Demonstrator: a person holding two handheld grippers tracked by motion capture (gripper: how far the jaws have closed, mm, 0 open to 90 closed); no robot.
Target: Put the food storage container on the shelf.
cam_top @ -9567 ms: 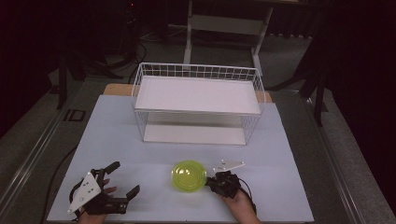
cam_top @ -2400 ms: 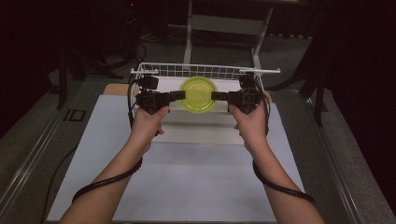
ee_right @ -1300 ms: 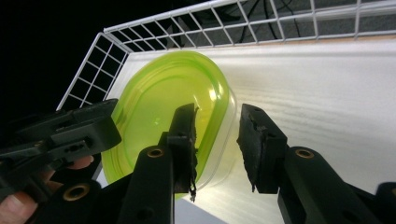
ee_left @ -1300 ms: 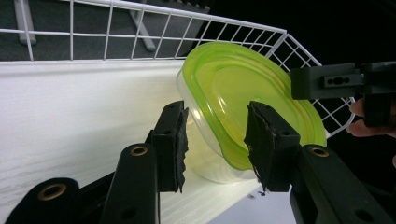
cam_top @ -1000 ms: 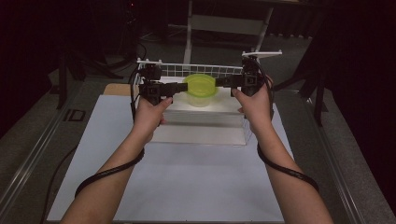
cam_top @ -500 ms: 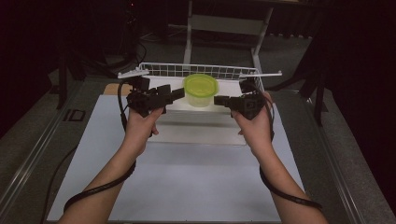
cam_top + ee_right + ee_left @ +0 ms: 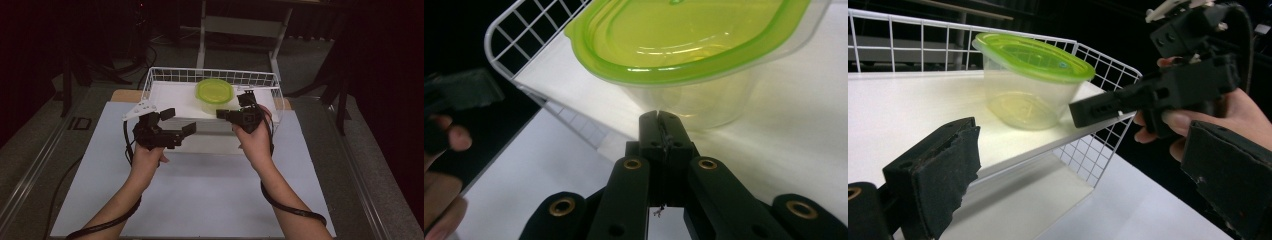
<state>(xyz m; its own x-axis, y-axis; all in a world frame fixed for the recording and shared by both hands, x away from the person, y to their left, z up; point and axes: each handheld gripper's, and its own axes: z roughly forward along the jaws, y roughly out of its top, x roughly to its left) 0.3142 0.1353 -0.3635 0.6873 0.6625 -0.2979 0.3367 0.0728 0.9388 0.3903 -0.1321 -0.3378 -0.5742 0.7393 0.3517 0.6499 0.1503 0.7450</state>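
Dim dark surroundings, brightly lit white table (image 7: 200, 200), soft shadows, glare on green lid (image 7: 694, 35), near fingers (image 7: 933, 180) blurred

In the right gripper view, the container (image 7: 704, 60) is cut off by the top and right edges. In the high view, the basket (image 7: 165, 80) has its front wall partly hidden by both grippers. The person's forearms are cut off by the bottom edge.

Lidded container (image 7: 214, 94) on basket shelf (image 7: 170, 97), basket (image 7: 210, 75) at table's (image 7: 200, 200) far edge
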